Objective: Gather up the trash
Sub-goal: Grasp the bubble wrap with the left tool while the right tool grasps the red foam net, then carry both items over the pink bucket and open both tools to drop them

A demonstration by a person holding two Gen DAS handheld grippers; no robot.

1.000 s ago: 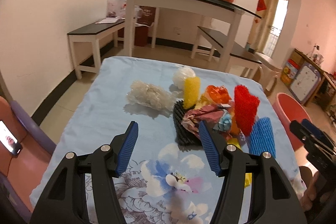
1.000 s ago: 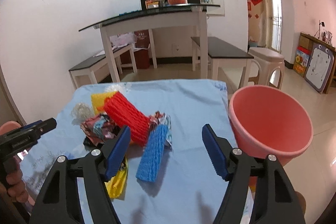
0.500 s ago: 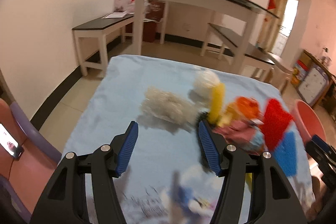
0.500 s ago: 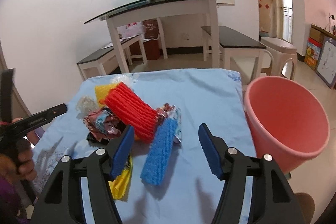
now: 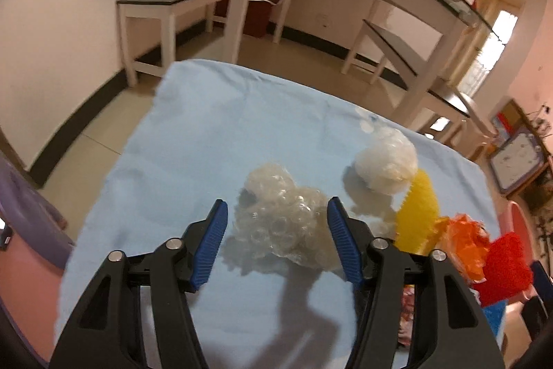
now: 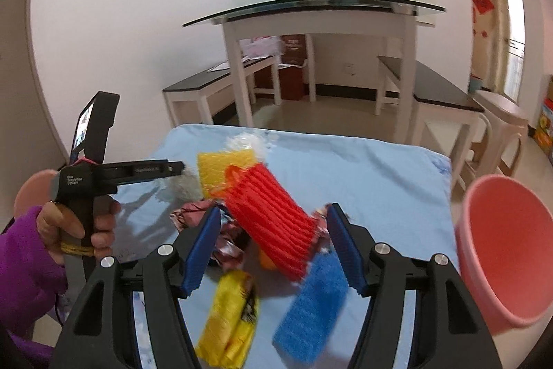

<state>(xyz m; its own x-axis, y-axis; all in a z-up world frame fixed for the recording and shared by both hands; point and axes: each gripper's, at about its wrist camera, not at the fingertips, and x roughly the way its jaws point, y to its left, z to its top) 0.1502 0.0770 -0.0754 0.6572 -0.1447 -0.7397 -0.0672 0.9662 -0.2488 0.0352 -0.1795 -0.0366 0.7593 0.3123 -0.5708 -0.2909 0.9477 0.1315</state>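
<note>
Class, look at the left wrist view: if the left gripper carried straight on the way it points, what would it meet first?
Most likely the crumpled bubble wrap, which already sits between the open pads of the left gripper, whose jaws have just been closing. Depth is unclear, so contact cannot be confirmed.

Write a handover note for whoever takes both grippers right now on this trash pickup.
Left gripper: open, jaws have just been closing, framing the clear crumpled bubble wrap wad with no firm pinch visible yet.
Right gripper: open, holding nothing, red ribbed foam sleeve between its jaws.
On the light blue tablecloth: blue foam sleeve, yellow crinkled wrapper, yellow foam net, white plastic ball, orange plastic scrap.
Pink plastic bucket stands off the table's right edge; no trash shows inside.
Done: nothing visibly binned. Left: grab and bin every piece.
</note>
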